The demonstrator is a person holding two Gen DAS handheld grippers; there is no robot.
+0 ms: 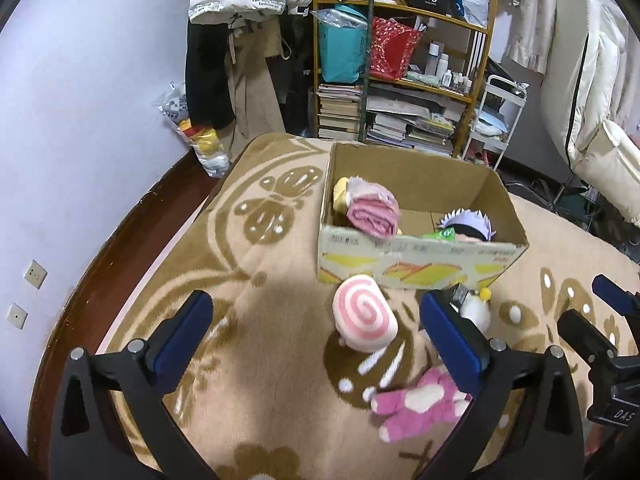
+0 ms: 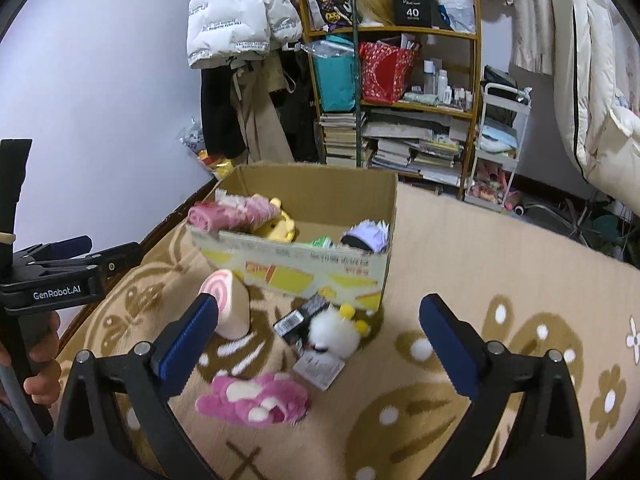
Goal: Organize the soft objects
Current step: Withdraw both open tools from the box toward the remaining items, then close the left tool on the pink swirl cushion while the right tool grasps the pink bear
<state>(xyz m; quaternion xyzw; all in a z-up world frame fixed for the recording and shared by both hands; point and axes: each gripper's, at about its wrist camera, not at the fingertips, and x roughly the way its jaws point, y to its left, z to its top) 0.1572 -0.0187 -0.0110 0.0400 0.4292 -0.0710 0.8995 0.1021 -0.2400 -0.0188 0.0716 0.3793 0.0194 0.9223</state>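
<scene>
- Already, some soft toys are seen inside the cardboard box (image 2: pixel 304 272) on the blanket (image 2: pixel 500 264).
- Three are left outside: the pink swirl toy (image 1: pixel 365 312), pink plush (image 2: pixel 256 398) and white fluffy toy (image 2: pixel 334 332).
- Nothing is held; the left gripper (image 1: pixel 320 332) and right gripper (image 2: pixel 320 336) are spread wide.
- Toys are partly hidden by the box's front wall.

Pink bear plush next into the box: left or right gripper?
Right, probably. The pink bear plush lies inside the open right gripper span, just ahead of its left finger. In the left wrist view the plush sits at the left gripper's right finger, partly hidden. Both are empty; the box is straight ahead.
</scene>
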